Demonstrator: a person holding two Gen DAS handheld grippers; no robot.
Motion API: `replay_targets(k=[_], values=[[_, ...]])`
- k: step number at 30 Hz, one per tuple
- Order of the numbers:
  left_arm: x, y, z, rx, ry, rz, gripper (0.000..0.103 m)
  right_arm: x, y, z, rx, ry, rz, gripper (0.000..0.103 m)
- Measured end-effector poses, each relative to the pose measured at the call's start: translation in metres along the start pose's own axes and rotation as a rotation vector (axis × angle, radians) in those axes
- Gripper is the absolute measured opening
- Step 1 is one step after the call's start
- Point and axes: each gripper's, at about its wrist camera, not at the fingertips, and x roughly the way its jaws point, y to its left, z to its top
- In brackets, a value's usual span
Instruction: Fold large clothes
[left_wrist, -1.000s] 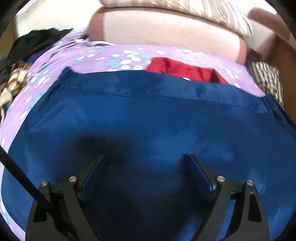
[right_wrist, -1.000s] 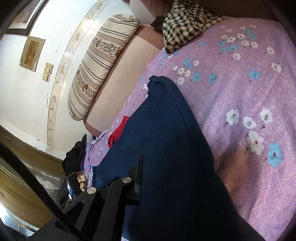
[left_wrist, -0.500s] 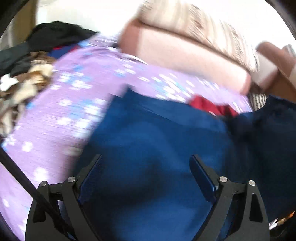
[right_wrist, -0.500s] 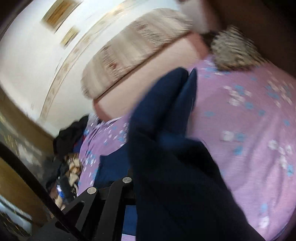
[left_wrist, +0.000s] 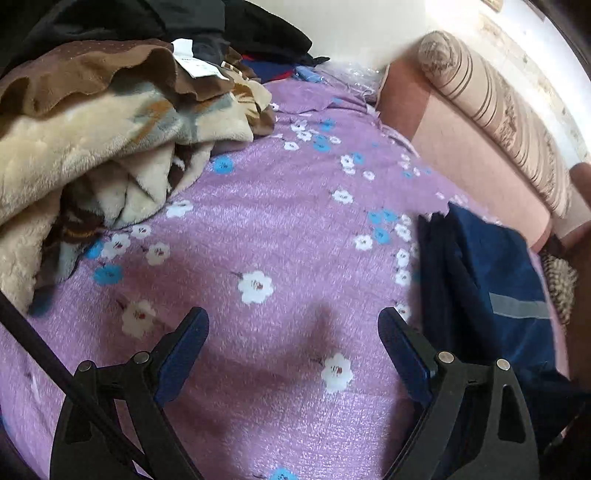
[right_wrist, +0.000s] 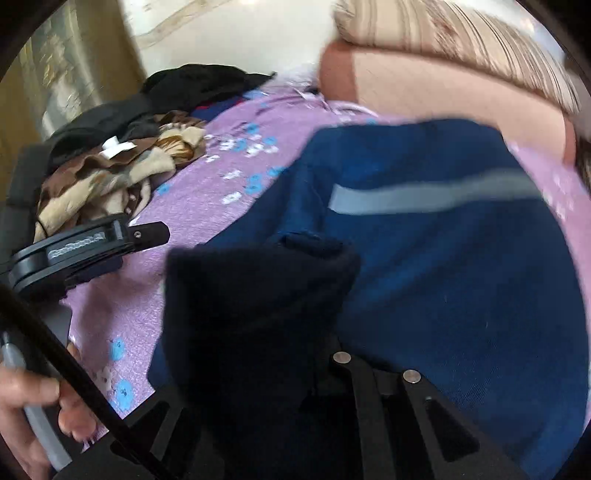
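Note:
A dark blue garment (right_wrist: 443, 266) with a grey stripe (right_wrist: 436, 195) lies folded over on the purple flowered bed sheet (left_wrist: 266, 229). My right gripper (right_wrist: 280, 332) is shut on a bunched fold of the blue garment, which hides its fingertips. My left gripper (left_wrist: 293, 343) is open and empty over bare sheet, with the blue garment (left_wrist: 491, 288) just to its right. The left gripper also shows in the right wrist view (right_wrist: 88, 251), left of the garment.
A heap of brown and cream blankets (left_wrist: 92, 140) and black clothes (left_wrist: 240, 26) lies at the left back. A pink headboard cushion (left_wrist: 469, 151) and a striped bolster (left_wrist: 509, 110) run along the back right.
My right gripper has carried the garment's edge over, folding it to the right so the grey stripe shows. My left gripper has swung left off the garment onto bare sheet.

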Motion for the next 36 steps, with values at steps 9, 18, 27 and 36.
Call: replay_targets(k=[9, 18, 27, 36], values=[[-0.018, -0.005, 0.006, 0.011, -0.03, -0.06, 0.092, -0.004, 0.06, -0.017, -0.224, 0.048, -0.068, 0.074], [-0.065, -0.057, -0.002, 0.146, -0.052, -0.31, 0.092, -0.115, -0.015, -0.019, -0.072, -0.01, 0.487, 0.029], [-0.005, -0.157, -0.067, 0.428, 0.148, -0.361, 0.092, -0.117, -0.13, -0.039, -0.025, -0.04, 0.161, 0.03], [-0.011, -0.181, -0.054, 0.472, 0.093, -0.416, 0.088, -0.089, -0.153, -0.008, -0.076, 0.034, 0.204, 0.033]])
